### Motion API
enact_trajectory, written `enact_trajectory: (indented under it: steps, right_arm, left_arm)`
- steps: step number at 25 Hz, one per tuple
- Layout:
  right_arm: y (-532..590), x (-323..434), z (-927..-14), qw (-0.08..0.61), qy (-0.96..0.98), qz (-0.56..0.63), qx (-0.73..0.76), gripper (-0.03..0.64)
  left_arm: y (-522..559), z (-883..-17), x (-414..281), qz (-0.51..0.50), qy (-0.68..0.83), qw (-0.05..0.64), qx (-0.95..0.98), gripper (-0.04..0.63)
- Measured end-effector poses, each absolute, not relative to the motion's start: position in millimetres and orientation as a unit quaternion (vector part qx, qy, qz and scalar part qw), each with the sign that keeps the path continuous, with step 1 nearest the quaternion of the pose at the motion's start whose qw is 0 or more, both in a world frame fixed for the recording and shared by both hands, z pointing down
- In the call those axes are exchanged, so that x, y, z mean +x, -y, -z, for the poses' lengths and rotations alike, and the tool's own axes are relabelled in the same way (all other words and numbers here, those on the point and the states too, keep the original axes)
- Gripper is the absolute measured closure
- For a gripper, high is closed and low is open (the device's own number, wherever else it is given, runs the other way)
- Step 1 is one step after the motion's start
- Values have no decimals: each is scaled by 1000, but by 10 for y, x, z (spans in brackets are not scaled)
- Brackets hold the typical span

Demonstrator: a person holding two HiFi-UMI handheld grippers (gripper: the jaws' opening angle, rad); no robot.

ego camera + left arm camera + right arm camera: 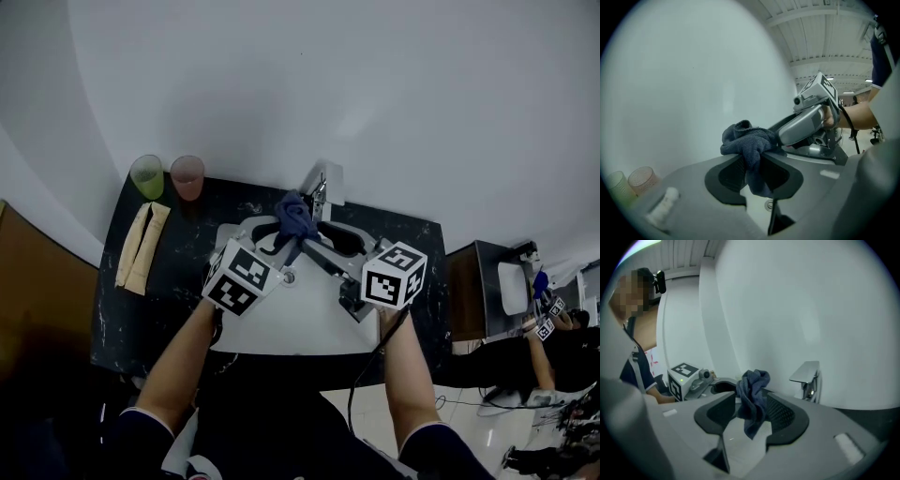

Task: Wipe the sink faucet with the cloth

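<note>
Head view. We see the cloth [294, 216], dark blue and bunched into a crumpled knot, raised over the back of the white sink [291, 323] and just in front of the faucet [321, 190]. The left gripper [272, 239] and right gripper [328, 246] meet at the cloth from either side. The sink sits in a black counter [187, 281], and its drain [289, 277] shows in the basin below the grippers. At the counter's far left corner stand a green cup [147, 176] and a pink cup [187, 176], side by side. We cannot tell what is in either. A beige folded bundle [142, 246] lies near them.

Left gripper view. The left gripper [754, 161] is clamped on the cloth [750, 140]. The pile looks soft and ribbed, with a lump bulging above the jaws and a tail hanging below them. One jaw of the right gripper reaches in from the right and touches the lump. Both cups [642, 178] appear blurred at lower left.

Right gripper view. The right gripper [752, 406] has its jaws wide apart. The cloth [752, 394] hangs between them in loose twisted folds, not pinched. The faucet [806, 376], flat-spouted and metallic, stands just beyond on the right, apart from the cloth.
</note>
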State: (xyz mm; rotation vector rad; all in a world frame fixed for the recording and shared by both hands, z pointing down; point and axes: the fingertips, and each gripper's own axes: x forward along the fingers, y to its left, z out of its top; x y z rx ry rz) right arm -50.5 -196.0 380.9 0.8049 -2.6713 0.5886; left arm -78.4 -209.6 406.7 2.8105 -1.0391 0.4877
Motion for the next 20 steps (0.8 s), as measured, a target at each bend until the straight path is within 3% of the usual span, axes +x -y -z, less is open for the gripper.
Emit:
enact_trajectory:
  steps: [4, 11, 20]
  right_arm:
    - [2163, -236, -4041, 189, 894, -168, 370, 501]
    - [2274, -70, -4249, 222, 858, -145, 441, 580]
    - [2232, -14, -4299, 225, 856, -125, 448, 590]
  left_arm:
    - [2337, -4248, -969, -173, 353, 79, 916, 503]
    - [2359, -4295, -634, -144, 277, 103, 944, 502]
    - [2880, -4320, -432, -140, 289, 86, 943, 502]
